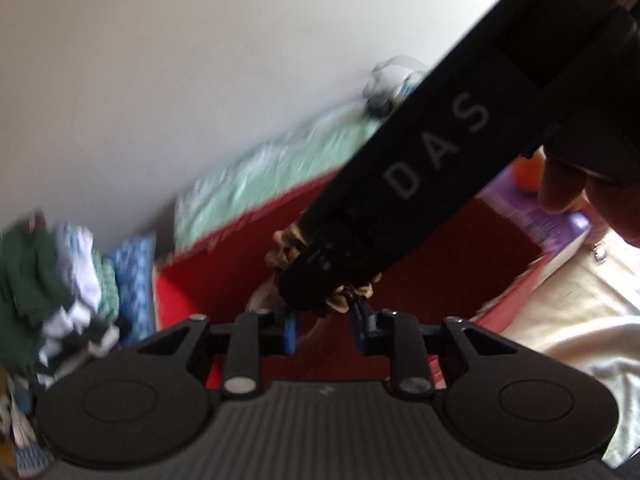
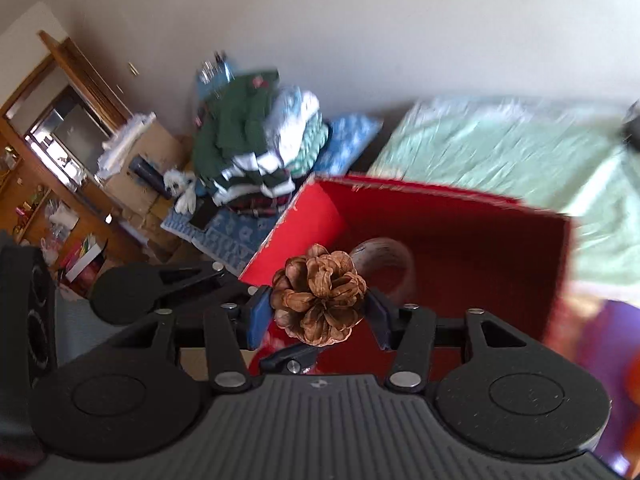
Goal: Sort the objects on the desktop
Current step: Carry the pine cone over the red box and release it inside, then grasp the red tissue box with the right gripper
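Gripping a pine cone, right tongs over red box.

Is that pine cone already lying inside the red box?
No: the pine cone is clamped between the blue pads of the right gripper, held above the open red box.

Soft daylight, heavy motion blur bkgd, fisheye-warped edges.

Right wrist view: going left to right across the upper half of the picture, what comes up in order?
Wooden cabinet → cardboard boxes → pile of folded clothes → blue patterned pillow → pale green bedspread. Below these, the right gripper holds the pine cone over the red box.
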Tool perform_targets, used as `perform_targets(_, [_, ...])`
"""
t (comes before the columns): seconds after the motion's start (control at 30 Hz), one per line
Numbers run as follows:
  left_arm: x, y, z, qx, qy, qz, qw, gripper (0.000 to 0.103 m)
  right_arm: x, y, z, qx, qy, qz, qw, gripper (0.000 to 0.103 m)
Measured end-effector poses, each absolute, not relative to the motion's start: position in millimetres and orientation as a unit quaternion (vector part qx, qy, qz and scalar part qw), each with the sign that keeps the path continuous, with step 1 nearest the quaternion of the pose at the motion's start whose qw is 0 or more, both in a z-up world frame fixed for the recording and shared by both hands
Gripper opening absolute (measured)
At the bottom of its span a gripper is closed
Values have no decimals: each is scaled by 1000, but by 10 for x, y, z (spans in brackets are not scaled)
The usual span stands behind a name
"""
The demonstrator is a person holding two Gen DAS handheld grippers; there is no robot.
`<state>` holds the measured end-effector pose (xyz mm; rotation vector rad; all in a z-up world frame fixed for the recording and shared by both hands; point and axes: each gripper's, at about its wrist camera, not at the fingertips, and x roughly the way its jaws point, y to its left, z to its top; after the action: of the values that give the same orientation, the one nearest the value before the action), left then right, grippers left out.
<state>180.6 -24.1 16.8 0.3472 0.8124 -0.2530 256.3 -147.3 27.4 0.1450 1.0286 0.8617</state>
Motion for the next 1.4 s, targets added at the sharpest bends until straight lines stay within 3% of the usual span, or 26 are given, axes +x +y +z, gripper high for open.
perform_targets(0.17, [2019, 104, -84, 126, 455, -96, 876, 31, 2940, -870, -218, 75, 544, 402, 733, 53])
perform_targets(0.37, [2111, 213, -153, 108, 466, -89, 874, 52, 3034, -561, -480, 62, 584, 379, 715, 54])
perform_targets(0.8, [2192, 327, -250, 92, 478, -80, 870, 51, 3018, -482, -607, 40, 609, 337, 717, 58])
perform_targets(1.13, [1881, 248, 74, 66, 434, -116, 891, 52, 2651, -1018, 39, 66, 526, 321, 785, 67])
perform_targets(1.2, [1695, 225, 158, 64, 421, -131, 895, 64, 2459, -1252, 165, 72, 507, 321, 797, 69])
perform_targets(1.27, [1502, 214, 197, 59, 417, -142, 896, 70, 2252, -1491, 244, 80, 491, 323, 805, 73])
perform_targets(1.4, [1146, 223, 150, 45, 434, -160, 886, 72, 1859, -1903, 195, 100, 487, 326, 804, 78])
